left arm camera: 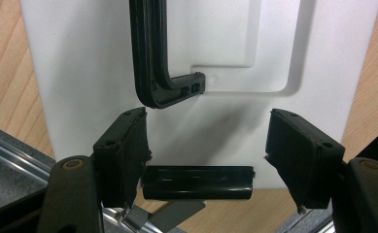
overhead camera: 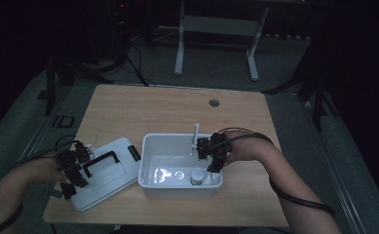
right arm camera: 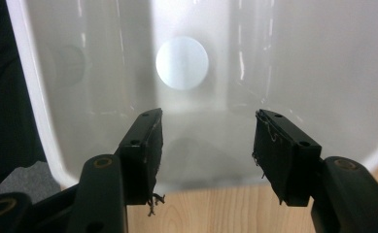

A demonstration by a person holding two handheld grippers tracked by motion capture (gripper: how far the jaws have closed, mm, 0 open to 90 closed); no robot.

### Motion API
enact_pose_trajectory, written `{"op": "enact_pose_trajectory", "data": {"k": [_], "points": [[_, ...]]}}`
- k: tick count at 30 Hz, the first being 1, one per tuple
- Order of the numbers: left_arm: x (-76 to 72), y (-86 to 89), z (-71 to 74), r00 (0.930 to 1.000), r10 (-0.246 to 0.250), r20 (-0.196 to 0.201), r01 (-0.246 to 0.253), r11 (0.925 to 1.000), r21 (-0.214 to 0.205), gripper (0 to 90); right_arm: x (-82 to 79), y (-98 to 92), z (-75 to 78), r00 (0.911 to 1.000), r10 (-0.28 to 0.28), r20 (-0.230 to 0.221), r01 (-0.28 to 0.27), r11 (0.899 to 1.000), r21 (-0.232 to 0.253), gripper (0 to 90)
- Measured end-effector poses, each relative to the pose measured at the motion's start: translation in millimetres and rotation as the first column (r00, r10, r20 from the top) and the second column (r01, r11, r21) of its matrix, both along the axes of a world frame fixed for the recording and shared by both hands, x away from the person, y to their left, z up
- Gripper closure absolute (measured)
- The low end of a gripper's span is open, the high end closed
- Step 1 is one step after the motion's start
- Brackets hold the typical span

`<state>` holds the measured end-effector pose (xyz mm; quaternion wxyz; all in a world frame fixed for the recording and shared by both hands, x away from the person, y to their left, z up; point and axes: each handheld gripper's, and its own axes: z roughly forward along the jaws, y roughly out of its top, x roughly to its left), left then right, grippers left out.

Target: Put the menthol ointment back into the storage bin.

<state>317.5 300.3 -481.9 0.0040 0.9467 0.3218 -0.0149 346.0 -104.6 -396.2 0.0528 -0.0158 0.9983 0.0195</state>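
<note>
Above the white bin [overhead camera: 150, 165], right tool [overhead camera: 211, 158], unlabelled white-capped jar [overhead camera: 197, 176] below.

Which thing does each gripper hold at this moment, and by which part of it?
Nothing is held. The right gripper hangs open over the white bin, nothing between its jaws. The left gripper stands open over the white lid, near its latch.

A bin [overhead camera: 177, 187] is set on the bench [overhead camera: 167, 107], toward its 6 o'clock edge. A lid [overhead camera: 116, 183] is laid just beside the bin at its 9 o'clock. A small jar [overhead camera: 196, 176] is found inside the bin, near its 4 o'clock corner.
</note>
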Motion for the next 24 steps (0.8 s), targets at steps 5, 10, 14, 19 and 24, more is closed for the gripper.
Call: {"op": "enact_pose_trajectory", "data": {"k": [5, 10, 14, 19, 24], "points": [[-0.3, 0.6, 0.0, 1.0, 0.004, -0.001, -0.004, 1.0, -0.001, 31.5, 1.9, -15.7, 5.5, 0.9997, -0.024, -0.005, 0.024, 1.0, 0.01, 43.3], [-0.3, 0.8, -0.4, 1.0, 0.006, -0.001, -0.006, 1.0, 0.0, 31.5, 1.6, -31.5, 13.5, 0.999, -0.043, -0.008, 0.044, 0.998, 0.044, 41.1], [-0.1, -0.9, -0.5, 1.0, 0.002, 0.001, -0.002, 1.0, -0.001, 31.5, 0.4, -42.7, 20.1, 0.9984, -0.056, 0.009, 0.056, 0.997, 0.052, 40.7], [0.0, -1.9, -0.4, 1.0, 0.0, 0.002, 0.0, 1.0, 0.0, 31.5, -0.1, -59.5, 26.5, 0.9963, -0.085, 0.013, 0.084, 0.994, 0.064, 40.2], [0.0, -0.7, 0.1, 1.0, 0.002, 0.004, -0.002, 1.0, -0.001, 31.6, -0.1, -78.2, 24.8, 0.9934, -0.114, 0.01, 0.114, 0.992, 0.047, 39.3]]}}
